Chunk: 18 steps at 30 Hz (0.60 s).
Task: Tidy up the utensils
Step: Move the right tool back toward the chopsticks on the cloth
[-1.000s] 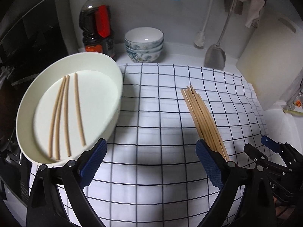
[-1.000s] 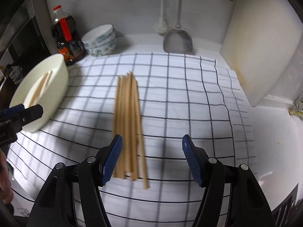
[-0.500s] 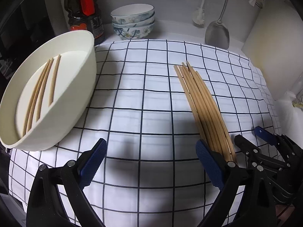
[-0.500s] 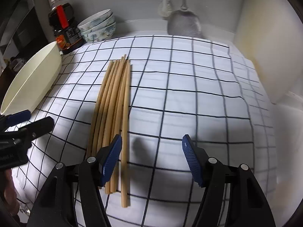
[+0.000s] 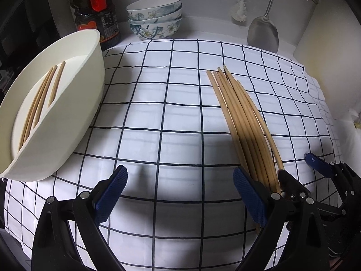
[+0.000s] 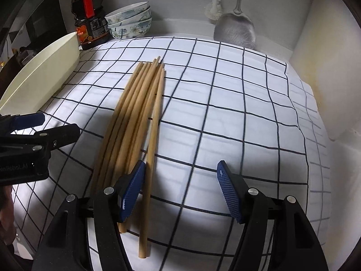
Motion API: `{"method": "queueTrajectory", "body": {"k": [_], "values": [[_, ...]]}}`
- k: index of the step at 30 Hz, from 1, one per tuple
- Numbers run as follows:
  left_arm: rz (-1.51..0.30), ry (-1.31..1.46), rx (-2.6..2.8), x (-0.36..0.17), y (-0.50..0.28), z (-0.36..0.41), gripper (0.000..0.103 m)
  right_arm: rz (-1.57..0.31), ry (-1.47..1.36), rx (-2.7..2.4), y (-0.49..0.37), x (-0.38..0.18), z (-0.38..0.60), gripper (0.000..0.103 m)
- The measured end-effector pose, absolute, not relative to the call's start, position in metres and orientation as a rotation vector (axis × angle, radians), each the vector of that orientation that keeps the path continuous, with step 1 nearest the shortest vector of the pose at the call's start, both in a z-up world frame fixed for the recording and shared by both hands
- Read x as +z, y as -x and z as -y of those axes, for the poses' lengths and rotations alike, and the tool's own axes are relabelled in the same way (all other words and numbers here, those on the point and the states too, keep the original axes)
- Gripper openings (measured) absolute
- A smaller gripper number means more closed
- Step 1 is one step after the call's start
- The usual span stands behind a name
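A bundle of several wooden chopsticks (image 5: 243, 122) lies on the checked cloth (image 5: 171, 113); it also shows in the right wrist view (image 6: 137, 117). A cream oval dish (image 5: 74, 113) at the left holds several more chopsticks (image 5: 40, 103). My left gripper (image 5: 180, 194) is open and empty, low over the cloth between dish and bundle. My right gripper (image 6: 180, 187) is open, low at the bundle's near end, its left finger (image 6: 133, 187) beside the rightmost chopstick. The right gripper also shows in the left wrist view (image 5: 315, 176).
A dark sauce bottle (image 5: 96, 11) and stacked flowered bowls (image 5: 155, 18) stand at the back. A metal spatula (image 5: 262, 31) and a brush (image 5: 239, 11) hang on the back wall. A pale board (image 5: 334, 63) leans at the right.
Both grippers have moved lower and closer to the cloth. The right gripper has come down onto the near end of the chopstick bundle. The dish has shifted left in the left wrist view.
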<state>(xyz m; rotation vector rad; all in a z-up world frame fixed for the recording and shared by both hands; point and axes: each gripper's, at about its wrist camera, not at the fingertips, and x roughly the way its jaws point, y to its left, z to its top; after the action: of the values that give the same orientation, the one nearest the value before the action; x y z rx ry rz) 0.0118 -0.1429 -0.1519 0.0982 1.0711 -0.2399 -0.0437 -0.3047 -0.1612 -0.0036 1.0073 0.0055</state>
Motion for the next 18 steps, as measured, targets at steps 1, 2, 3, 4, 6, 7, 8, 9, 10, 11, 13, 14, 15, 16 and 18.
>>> {"method": "queueTrajectory", "body": {"k": [1,2,3,4,6,7,8,9,10,11,13,14,15,16,18], "values": [[-1.071,-0.099,-0.240,-0.153,-0.012,0.144,0.093,-1.005,0.005,0.000,0.044,-0.161,0.306,0.063],[-1.073,-0.100,-0.241,-0.154,-0.013,0.145,0.093,-1.002,0.008,-0.007,0.044,-0.161,0.308,0.063],[-1.075,-0.100,-0.242,-0.155,-0.014,0.147,0.093,-1.001,0.009,-0.015,0.044,-0.161,0.310,0.063],[-1.077,-0.101,-0.243,-0.156,-0.014,0.148,0.093,-1.001,0.008,-0.020,0.043,-0.161,0.312,0.063],[-1.080,-0.104,-0.251,-0.158,-0.015,0.152,0.093,-1.000,0.000,-0.032,0.042,-0.161,0.317,0.063],[-1.080,-0.105,-0.255,-0.159,-0.015,0.154,0.093,-1.001,-0.007,-0.042,0.042,-0.161,0.322,0.063],[-1.081,-0.107,-0.259,-0.159,-0.014,0.155,0.093,-1.001,-0.011,-0.048,0.042,-0.161,0.324,0.063],[-1.084,-0.108,-0.264,-0.161,-0.014,0.157,0.093,-1.001,-0.020,-0.055,0.043,-0.162,0.328,0.063],[-1.087,-0.108,-0.268,-0.161,-0.014,0.158,0.093,-1.001,-0.025,-0.059,0.043,-0.162,0.330,0.063],[-1.090,-0.109,-0.272,-0.163,-0.014,0.160,0.093,-1.002,-0.031,-0.064,0.044,-0.162,0.333,0.063],[-1.105,-0.113,-0.271,-0.166,-0.014,0.163,0.093,-1.003,-0.037,-0.064,0.045,-0.162,0.335,0.063],[-1.112,-0.111,-0.270,-0.167,-0.015,0.164,0.093,-1.002,-0.038,-0.064,0.046,-0.162,0.336,0.063],[-1.120,-0.101,-0.271,-0.169,-0.016,0.164,0.093,-1.001,-0.040,-0.064,0.046,-0.163,0.336,0.063],[-1.123,-0.092,-0.275,-0.169,-0.016,0.165,0.093,-1.000,-0.041,-0.065,0.046,-0.163,0.336,0.063],[-1.120,-0.094,-0.271,-0.170,-0.017,0.166,0.094,-0.998,-0.042,-0.065,0.046,-0.163,0.336,0.063]]}}
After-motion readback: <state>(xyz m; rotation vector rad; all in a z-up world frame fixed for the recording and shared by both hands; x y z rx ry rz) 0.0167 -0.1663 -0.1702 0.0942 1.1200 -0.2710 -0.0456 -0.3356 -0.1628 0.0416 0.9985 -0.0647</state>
